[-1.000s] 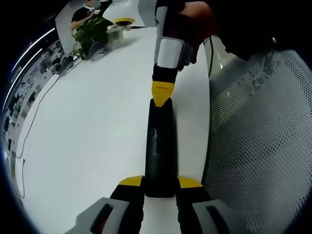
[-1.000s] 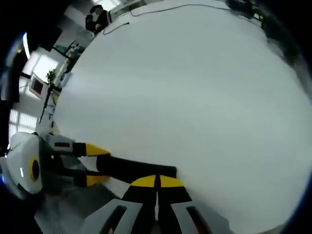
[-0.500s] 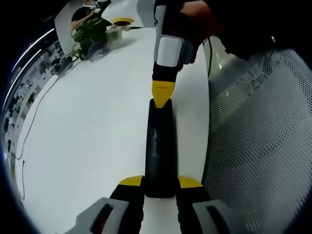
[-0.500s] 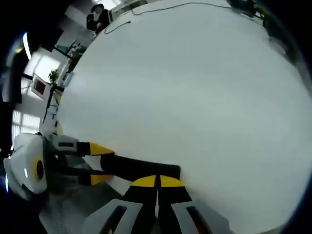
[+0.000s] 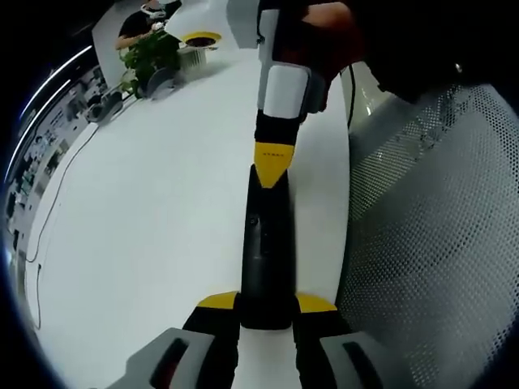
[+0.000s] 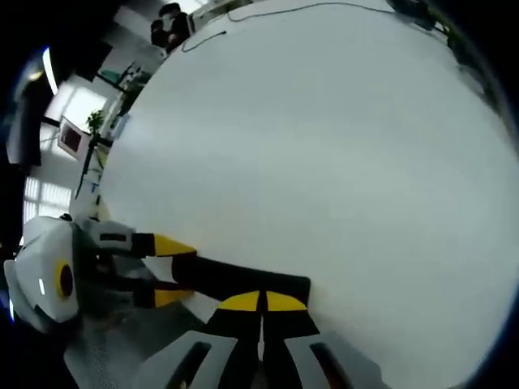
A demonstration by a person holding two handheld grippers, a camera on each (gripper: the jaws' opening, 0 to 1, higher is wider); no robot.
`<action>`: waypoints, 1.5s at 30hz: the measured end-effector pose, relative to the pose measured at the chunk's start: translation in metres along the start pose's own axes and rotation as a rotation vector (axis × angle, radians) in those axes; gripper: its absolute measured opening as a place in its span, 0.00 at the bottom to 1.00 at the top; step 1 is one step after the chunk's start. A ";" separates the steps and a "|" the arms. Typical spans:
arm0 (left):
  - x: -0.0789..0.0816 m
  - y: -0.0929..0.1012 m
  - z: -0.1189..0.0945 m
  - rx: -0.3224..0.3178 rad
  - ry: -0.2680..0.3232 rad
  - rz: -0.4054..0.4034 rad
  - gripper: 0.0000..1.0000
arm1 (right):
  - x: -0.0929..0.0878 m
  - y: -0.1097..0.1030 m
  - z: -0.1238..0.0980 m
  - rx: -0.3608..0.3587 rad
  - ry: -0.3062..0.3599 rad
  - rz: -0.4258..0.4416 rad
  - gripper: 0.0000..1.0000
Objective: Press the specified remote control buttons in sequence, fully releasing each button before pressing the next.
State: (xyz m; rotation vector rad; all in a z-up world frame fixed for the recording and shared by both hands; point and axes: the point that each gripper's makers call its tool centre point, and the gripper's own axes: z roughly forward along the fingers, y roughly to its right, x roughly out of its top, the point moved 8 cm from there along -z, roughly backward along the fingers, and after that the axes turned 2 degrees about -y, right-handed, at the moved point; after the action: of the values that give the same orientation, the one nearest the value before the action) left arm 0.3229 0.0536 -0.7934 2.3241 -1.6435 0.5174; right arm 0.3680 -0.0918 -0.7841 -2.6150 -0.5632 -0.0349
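Note:
A long black remote control is clamped at its near end between the yellow-tipped jaws of my left gripper, just above the white table. My right gripper comes in from the top of the left gripper view, shut, with its yellow tip touching the remote's far end. In the right gripper view my right gripper has its jaws together right over the remote control. There the left gripper grips the remote from the left. The buttons are too dark to make out.
A grey mesh chair back stands close beside the table's right edge. A potted plant, a yellow-rimmed dish and a seated person are at the far end. A thin cable runs along the table's left side.
The right gripper's tip has slid slightly nearer along the remote's far end. The left gripper's hold on the remote is the same.

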 end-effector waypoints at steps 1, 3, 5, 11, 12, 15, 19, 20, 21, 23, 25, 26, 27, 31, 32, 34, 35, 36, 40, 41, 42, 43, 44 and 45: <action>0.000 0.000 0.000 0.001 0.000 -0.002 0.25 | 0.000 0.000 0.000 0.000 0.001 0.000 0.00; 0.001 0.000 0.000 0.002 -0.006 -0.008 0.25 | 0.000 0.000 0.000 -0.001 0.003 -0.001 0.00; 0.002 0.000 0.001 0.002 -0.012 -0.014 0.25 | 0.000 0.000 0.000 0.001 0.004 0.003 0.00; 0.003 -0.001 0.001 0.001 -0.010 -0.018 0.25 | -0.001 -0.002 0.001 -0.017 0.011 -0.006 0.00; 0.004 -0.001 0.002 0.001 -0.008 -0.017 0.25 | -0.001 -0.001 0.001 -0.019 0.011 -0.007 0.00; 0.005 -0.001 0.003 0.003 0.007 -0.030 0.26 | 0.000 0.001 0.001 -0.010 0.014 0.013 0.00; 0.003 -0.002 0.003 -0.003 0.036 -0.013 0.26 | 0.000 0.000 0.001 -0.010 0.008 0.015 0.00; 0.002 -0.001 0.003 0.006 0.052 -0.026 0.25 | 0.001 -0.001 0.001 -0.014 0.004 0.005 0.00; 0.002 -0.001 0.004 -0.007 0.066 0.019 0.25 | 0.001 -0.003 0.000 -0.021 0.000 -0.008 0.00; 0.002 -0.001 0.003 -0.006 0.062 0.009 0.24 | 0.001 -0.003 0.000 -0.024 -0.003 -0.011 0.00; 0.002 -0.002 0.004 -0.008 0.067 0.010 0.24 | 0.001 -0.001 -0.001 -0.021 -0.003 -0.005 0.00; 0.002 -0.001 0.004 -0.009 0.069 0.008 0.24 | 0.001 0.000 -0.001 -0.013 0.001 0.011 0.00; 0.002 -0.001 0.004 -0.009 0.070 0.008 0.24 | 0.002 0.000 -0.001 -0.005 0.011 0.019 0.00; 0.002 -0.001 0.004 -0.013 0.069 0.012 0.24 | 0.006 -0.004 -0.003 0.045 0.059 0.042 0.00; 0.002 -0.001 0.004 -0.016 0.068 0.021 0.24 | 0.007 -0.005 -0.002 0.051 0.065 0.042 0.00; 0.002 -0.002 0.004 -0.017 0.068 0.025 0.24 | 0.007 -0.006 -0.001 0.050 0.067 0.036 0.00; 0.002 -0.001 0.004 -0.018 0.069 0.027 0.24 | 0.007 -0.007 0.000 0.045 0.066 0.030 0.00; 0.002 -0.002 0.004 -0.018 0.068 0.032 0.24 | 0.007 -0.007 0.002 0.038 0.059 0.020 0.00; 0.003 -0.001 0.004 -0.019 0.068 0.036 0.24 | 0.005 -0.010 0.007 0.022 0.037 -0.015 0.00; 0.003 -0.001 0.004 -0.020 0.068 0.037 0.24 | 0.006 -0.011 0.008 0.023 0.033 -0.022 0.00; 0.003 -0.001 0.004 -0.020 0.069 0.037 0.24 | 0.006 -0.011 0.008 0.020 0.031 -0.024 0.00; 0.002 -0.001 0.004 -0.020 0.069 0.034 0.24 | 0.006 -0.011 0.007 0.017 0.032 -0.029 0.00; 0.002 -0.001 0.004 -0.020 0.069 0.034 0.24 | 0.006 -0.011 0.007 0.018 0.036 -0.033 0.00; 0.002 -0.001 0.004 -0.019 0.070 0.034 0.24 | 0.006 -0.011 0.007 0.016 0.034 -0.032 0.00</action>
State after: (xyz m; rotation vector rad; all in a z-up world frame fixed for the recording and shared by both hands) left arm 0.3255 0.0504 -0.7959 2.2420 -1.6516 0.5809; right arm 0.3686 -0.0775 -0.7850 -2.5846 -0.5913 -0.0843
